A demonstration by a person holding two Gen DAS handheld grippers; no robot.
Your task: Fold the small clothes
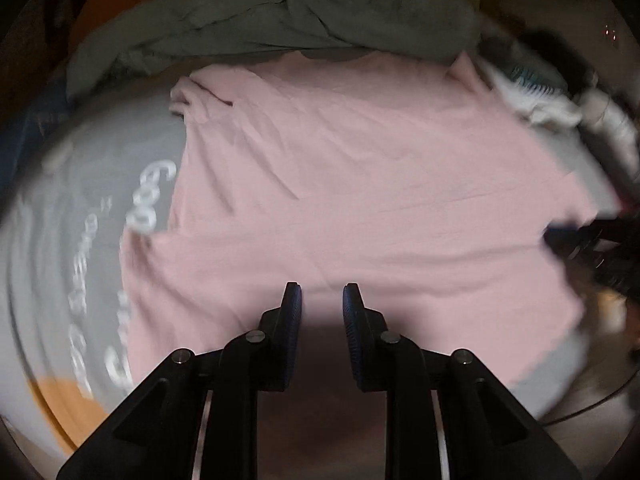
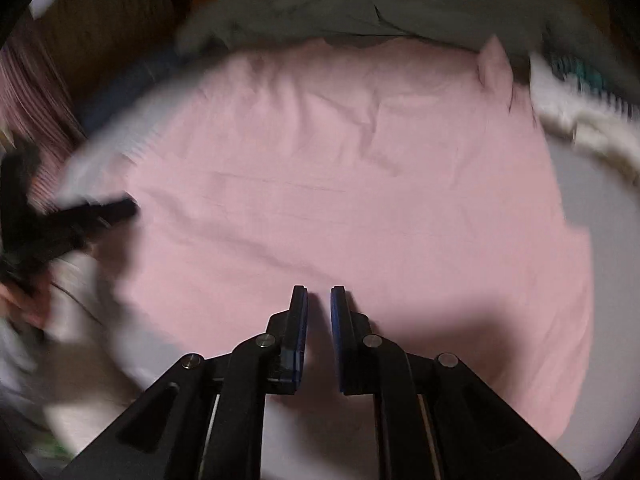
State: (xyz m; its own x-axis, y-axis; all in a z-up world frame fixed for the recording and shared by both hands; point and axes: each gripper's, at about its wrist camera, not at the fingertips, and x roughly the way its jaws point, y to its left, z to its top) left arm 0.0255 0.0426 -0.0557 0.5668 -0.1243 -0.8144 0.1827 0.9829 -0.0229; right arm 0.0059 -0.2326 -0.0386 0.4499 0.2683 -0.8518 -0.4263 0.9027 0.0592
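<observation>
A pink T-shirt (image 1: 360, 184) lies spread flat on a grey sheet (image 1: 80, 208) with white lettering. It also fills the right wrist view (image 2: 340, 184). My left gripper (image 1: 322, 292) hovers over the shirt's near edge, jaws open with a gap and nothing between them. My right gripper (image 2: 319, 294) hovers over the near part of the shirt, jaws slightly apart and empty. The right gripper shows blurred at the shirt's right edge in the left wrist view (image 1: 560, 236). The left gripper shows blurred at the shirt's left edge in the right wrist view (image 2: 120, 210).
A crumpled grey-green garment (image 1: 280, 20) lies beyond the shirt's far edge. A white and teal cloth (image 1: 532, 92) sits at the far right. An orange patch (image 1: 64, 404) shows at the near left. A striped pink fabric (image 2: 36, 92) is at the left.
</observation>
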